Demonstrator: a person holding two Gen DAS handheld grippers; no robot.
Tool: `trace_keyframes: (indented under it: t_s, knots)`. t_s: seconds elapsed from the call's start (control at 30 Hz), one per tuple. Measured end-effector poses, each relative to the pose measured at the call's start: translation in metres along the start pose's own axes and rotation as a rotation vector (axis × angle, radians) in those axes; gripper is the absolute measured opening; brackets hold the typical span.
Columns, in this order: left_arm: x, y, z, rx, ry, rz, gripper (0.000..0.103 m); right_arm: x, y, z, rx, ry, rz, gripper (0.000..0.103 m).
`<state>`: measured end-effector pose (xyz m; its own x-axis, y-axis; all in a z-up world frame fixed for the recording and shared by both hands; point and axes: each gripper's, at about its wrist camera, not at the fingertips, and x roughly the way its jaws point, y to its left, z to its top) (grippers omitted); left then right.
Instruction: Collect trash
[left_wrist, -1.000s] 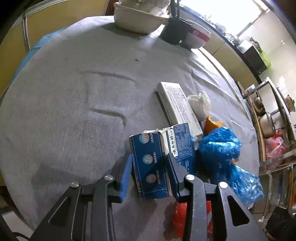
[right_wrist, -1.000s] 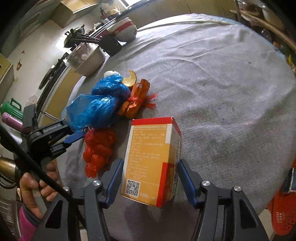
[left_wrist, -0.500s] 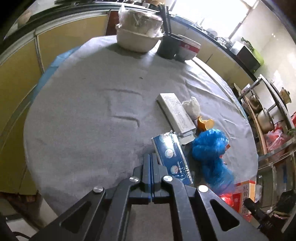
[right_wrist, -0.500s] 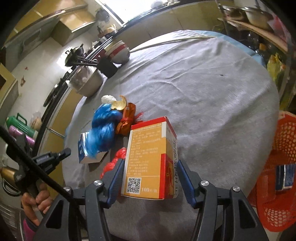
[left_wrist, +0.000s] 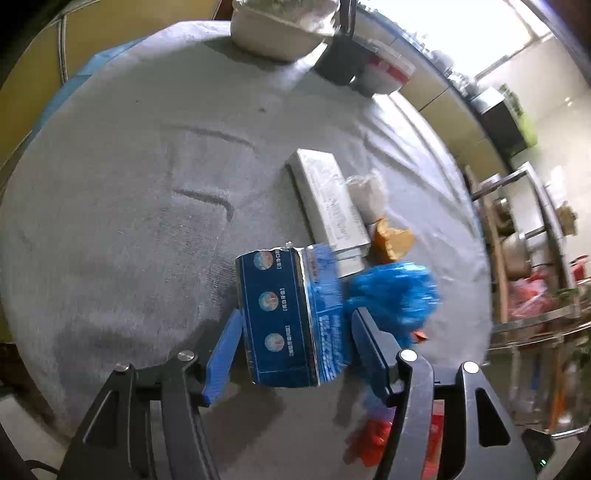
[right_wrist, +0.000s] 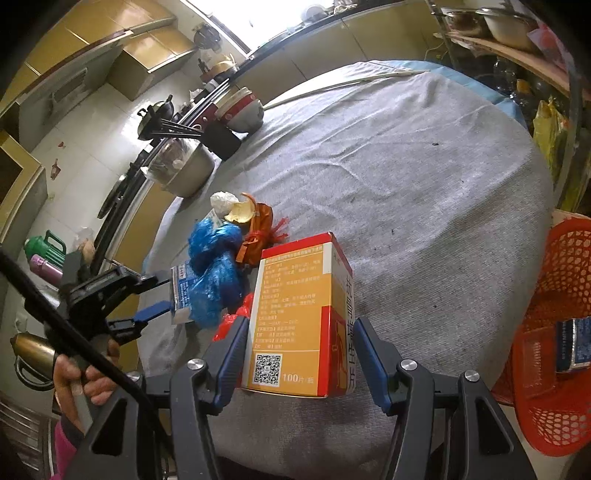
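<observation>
Blue-padded fingers of the left gripper (left_wrist: 295, 350) stand wide apart around a dark blue carton (left_wrist: 284, 317) lying on the grey tablecloth (left_wrist: 129, 221), not visibly pressing it. The right gripper (right_wrist: 299, 354) brackets an upright orange and red box (right_wrist: 303, 317), its jaws close beside both sides. A crumpled blue bag (right_wrist: 216, 269) lies just beside the carton; a red mesh basket (right_wrist: 554, 332) sits off the table's edge

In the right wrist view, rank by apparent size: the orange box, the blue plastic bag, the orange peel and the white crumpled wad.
1. orange box, though it sits nearest the camera, between the right gripper fingers, which inflates it.
2. blue plastic bag.
3. orange peel and white crumpled wad: look alike, not ranked.
</observation>
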<state>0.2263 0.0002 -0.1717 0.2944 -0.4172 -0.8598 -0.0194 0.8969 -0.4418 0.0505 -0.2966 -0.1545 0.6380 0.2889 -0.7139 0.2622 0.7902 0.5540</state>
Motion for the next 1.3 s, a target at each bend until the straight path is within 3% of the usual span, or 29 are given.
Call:
trace_keyframes:
  t_s: [0.07, 0.23, 0.33, 0.4, 0.47, 0.53, 0.57, 0.63, 0.8, 0.93, 1.17, 1.3]
  knots:
    - [0.01, 0.002, -0.002, -0.018, 0.016, 0.0, 0.059, 0.001, 0.001, -0.001, -0.005, 0.0, 0.007, 0.061]
    - [0.011, 0.006, -0.006, -0.024, -0.008, -0.043, 0.008, 0.004, 0.001, -0.002, -0.009, 0.009, 0.011, 0.061]
    - [0.002, 0.001, -0.006, -0.001, -0.031, -0.005, 0.008, 0.005, 0.0, -0.003, -0.006, 0.013, 0.013, 0.061]
    - [-0.002, -0.002, -0.005, 0.002, -0.024, -0.035, 0.008, 0.004, 0.0, -0.002, -0.003, 0.006, 0.015, 0.061]
    - [-0.003, -0.005, -0.007, 0.002, -0.004, -0.049, 0.017, 0.004, -0.002, -0.001, 0.001, 0.003, 0.016, 0.061]
    - [0.001, -0.007, -0.008, -0.011, 0.022, -0.038, 0.063, 0.004, -0.003, 0.0, 0.007, 0.002, 0.021, 0.061]
    - [0.002, -0.008, -0.009, -0.027, 0.024, -0.031, 0.068, 0.004, -0.003, 0.0, 0.009, 0.003, 0.023, 0.061]
    - [0.001, -0.013, -0.012, -0.038, 0.011, -0.003, 0.069, 0.005, -0.003, -0.001, 0.009, 0.004, 0.026, 0.061]
    - [0.025, -0.03, -0.006, -0.034, 0.108, 0.065, 0.071, 0.006, -0.004, 0.0, 0.008, 0.004, 0.04, 0.061]
    - [0.036, -0.048, -0.004, -0.03, 0.113, 0.111, 0.077, 0.007, -0.008, -0.001, 0.015, 0.006, 0.045, 0.061]
    - [0.041, -0.062, 0.007, -0.056, 0.116, 0.112, 0.077, 0.008, -0.015, 0.003, 0.025, 0.003, 0.062, 0.061]
    - [0.059, -0.069, 0.018, -0.083, 0.131, 0.142, 0.084, 0.013, -0.015, 0.003, 0.021, 0.014, 0.072, 0.061]
